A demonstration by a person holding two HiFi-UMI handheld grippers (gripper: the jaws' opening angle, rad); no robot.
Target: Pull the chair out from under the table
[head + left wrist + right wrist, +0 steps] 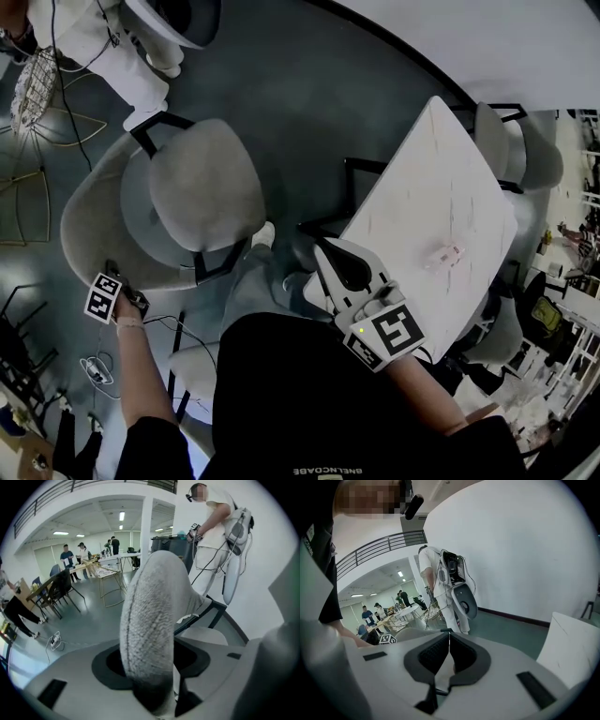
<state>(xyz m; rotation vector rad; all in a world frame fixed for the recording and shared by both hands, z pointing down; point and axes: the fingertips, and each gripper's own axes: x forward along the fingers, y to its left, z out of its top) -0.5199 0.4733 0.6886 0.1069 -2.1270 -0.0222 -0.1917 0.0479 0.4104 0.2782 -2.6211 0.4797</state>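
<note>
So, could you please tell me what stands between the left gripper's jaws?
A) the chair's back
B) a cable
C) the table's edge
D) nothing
A: in the left gripper view, the padded grey back of the chair fills the gap between the jaws of the left gripper.

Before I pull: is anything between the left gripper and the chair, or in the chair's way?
Nothing stands between them: the backrest of the chair already sits between the left gripper's open jaws. The chair stands apart from the table. A cable lies on the floor behind that gripper, possibly in the way.
</note>
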